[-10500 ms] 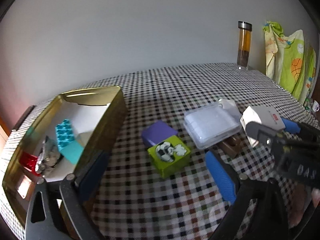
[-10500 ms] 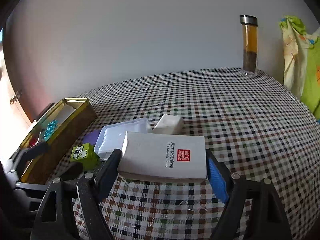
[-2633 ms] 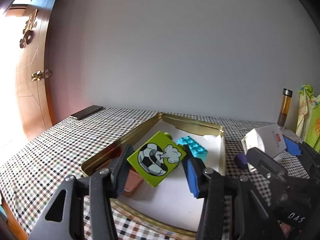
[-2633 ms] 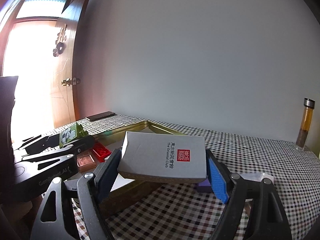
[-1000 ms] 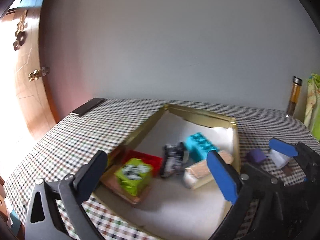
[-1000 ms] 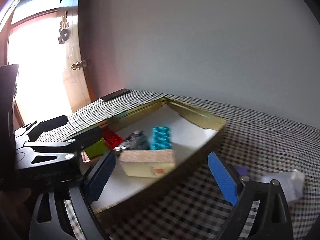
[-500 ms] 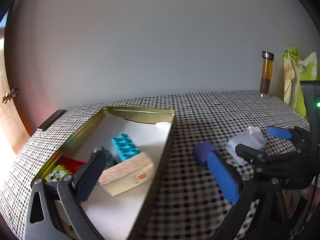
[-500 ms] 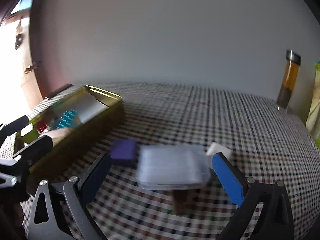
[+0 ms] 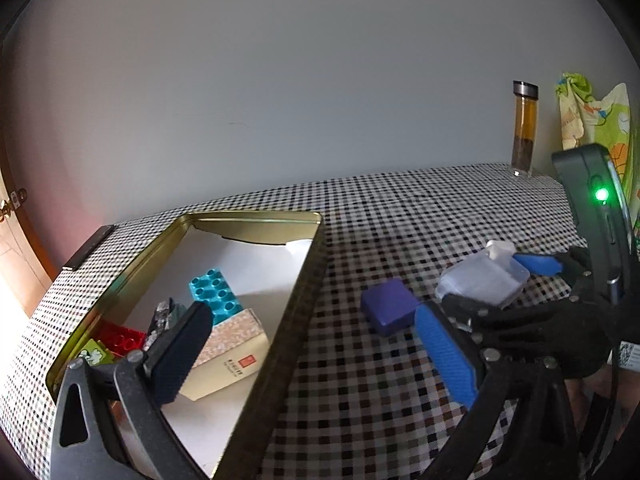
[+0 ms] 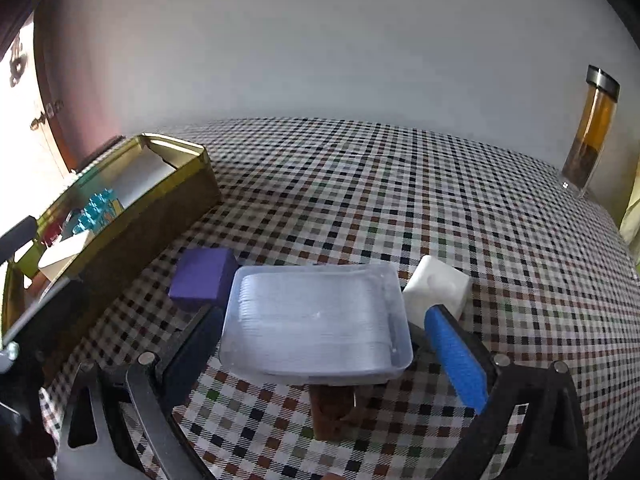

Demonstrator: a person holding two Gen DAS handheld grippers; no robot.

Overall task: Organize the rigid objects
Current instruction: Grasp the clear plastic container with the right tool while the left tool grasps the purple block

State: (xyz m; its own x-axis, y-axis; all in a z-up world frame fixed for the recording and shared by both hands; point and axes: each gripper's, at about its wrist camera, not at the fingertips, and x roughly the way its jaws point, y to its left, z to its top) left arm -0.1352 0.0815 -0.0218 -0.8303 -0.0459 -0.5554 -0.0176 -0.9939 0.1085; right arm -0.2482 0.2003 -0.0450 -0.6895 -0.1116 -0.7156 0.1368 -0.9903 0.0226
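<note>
Two blue-padded fingers of the right gripper [image 10: 326, 354] stand on either side of the clear rectangular plastic box [image 10: 316, 322]; the jaws have just been closing a little, yet the pads do not visibly press its walls. This box lies on the checked tablecloth [image 10: 400, 208], partly over a brown wooden block [image 10: 332, 410], between a purple square block [image 10: 203, 274] and a white cube [image 10: 436, 294]. Further left is the open golden tin [image 9: 256, 226] holding a turquoise studded brick [image 9: 214, 294], a beige card box [image 9: 228, 354] and a red brick [image 9: 120, 338]. Above its edge the left gripper [image 9: 316, 354] hangs released, nothing between its fingers.
</note>
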